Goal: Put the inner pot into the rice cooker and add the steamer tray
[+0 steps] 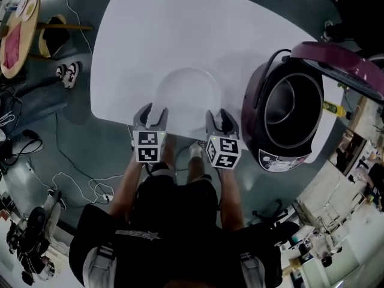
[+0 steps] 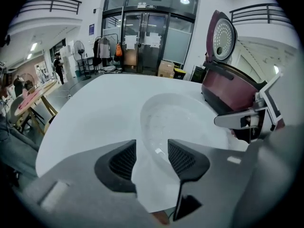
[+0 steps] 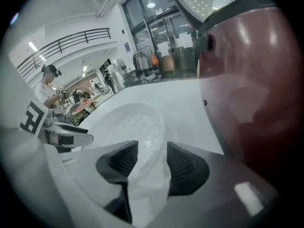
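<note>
wear: black top | left gripper, right gripper: grey, black-white marker cubes

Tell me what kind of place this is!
Probably a big lab or workshop hall, not a home kitchen: tall glass doors, a balcony railing up high, and cables across the floor. The rice cooker sits on a white table.

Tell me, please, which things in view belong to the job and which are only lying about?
Belonging to the job: steamer tray; rice cooker, lid open; inner pot, apparently already inside it; left hand-held gripper and right hand-held gripper, both open.

Lying about: pair of shoes, white cable on the floor, round wooden table.
</note>
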The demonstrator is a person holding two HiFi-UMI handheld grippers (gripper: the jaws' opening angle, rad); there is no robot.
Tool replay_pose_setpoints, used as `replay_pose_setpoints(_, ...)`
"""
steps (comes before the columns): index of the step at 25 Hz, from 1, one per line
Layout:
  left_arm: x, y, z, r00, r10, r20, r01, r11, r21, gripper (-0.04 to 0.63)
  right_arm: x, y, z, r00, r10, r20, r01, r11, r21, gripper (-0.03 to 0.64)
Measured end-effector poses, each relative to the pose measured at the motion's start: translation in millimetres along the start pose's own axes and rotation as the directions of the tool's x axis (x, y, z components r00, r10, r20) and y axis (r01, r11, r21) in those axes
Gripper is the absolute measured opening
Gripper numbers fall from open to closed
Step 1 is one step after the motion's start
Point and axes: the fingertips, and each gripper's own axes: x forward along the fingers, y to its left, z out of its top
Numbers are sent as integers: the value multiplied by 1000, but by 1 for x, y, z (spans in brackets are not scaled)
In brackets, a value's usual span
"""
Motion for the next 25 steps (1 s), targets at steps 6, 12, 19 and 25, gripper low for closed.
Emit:
replay_pose_setpoints(6, 6, -1, -3, 1000, -8, -7, 8, 1000, -19, 159, 4, 0, -2, 1000, -1, -18, 1, 1000, -17, 150)
replay_pose_setpoints(12, 7, 4, 0, 1000, 11, 7, -11, 1000, -12, 135, 7, 1, -3, 999, -21, -28, 20, 999, -39, 107)
replay_pose_setpoints(19, -6, 9, 20, 998, 32, 58, -30, 999, -31, 127, -10, 10, 26, 999, -22, 34, 24, 997, -76, 107)
replay_pose_setpoints(25, -28, 11, 63, 988, 30, 154, -27, 999, -22, 120, -36, 17, 67, 991, -33, 127, 45, 995, -93, 107)
